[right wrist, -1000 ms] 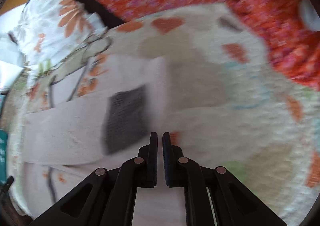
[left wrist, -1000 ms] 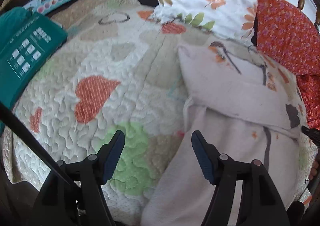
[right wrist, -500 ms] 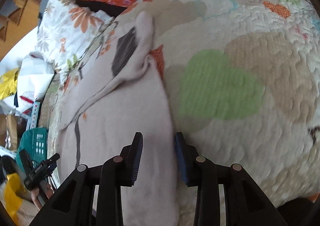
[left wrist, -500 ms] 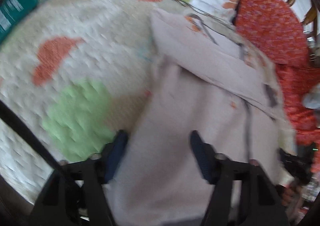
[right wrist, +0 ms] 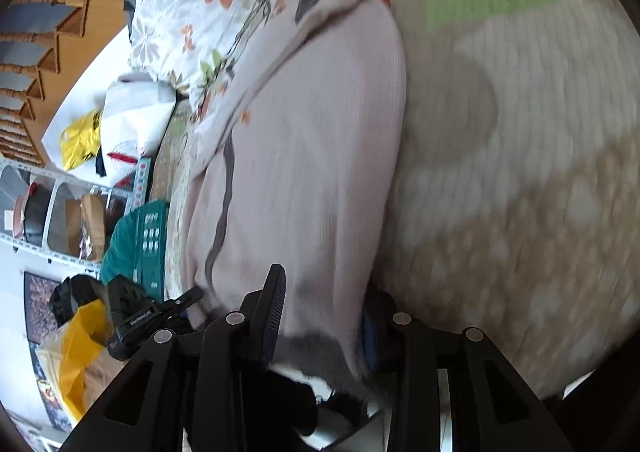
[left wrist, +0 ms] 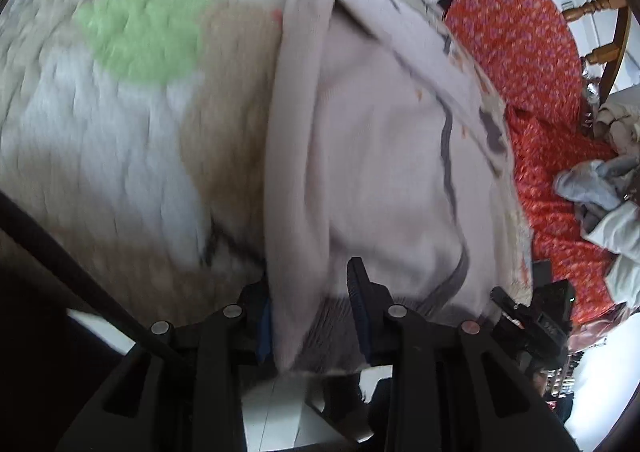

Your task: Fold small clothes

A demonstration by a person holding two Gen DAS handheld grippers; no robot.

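- The left gripper (left wrist: pixel 310 304) has its jaws set partly apart with the near hem of the pale garment (left wrist: pixel 384 171) lying between them. The left pad is mostly hidden behind the cloth, and the frame is too blurred to tell whether the pads actually press on it.
- The right gripper (right wrist: pixel 324 312) shows much the same: jaws partly apart and the garment's (right wrist: pixel 316 155) dark-trimmed edge draped through the gap, covering the right pad. Firm pinch or loose straddle, I cannot tell.
- One garment is in play, a pinkish-grey knit with grey line markings and small orange flecks. It lies lengthwise on the quilt (left wrist: pixel 100 123), its far part folded over itself, and its near edge hangs past the bed edge at both grippers.
- There are two grippers, one at each near corner of the hem; each shows at the edge of the other's view.
- One floral pillow (right wrist: pixel 180 23) sits beyond the garment's far end, touching or just overlapping it.
- One orange-red patterned cloth (left wrist: pixel 532 63) lies along the garment's right side (as the left wrist sees it), with a heap of grey and white clothes (left wrist: pixel 604 195) on it.
- A wooden chair (left wrist: pixel 592 7) stands behind that cloth.
- On the other side are a teal box (right wrist: pixel 140 240), a yellow bag (right wrist: pixel 80 139) and wire shelving (right wrist: pixel 48 211).
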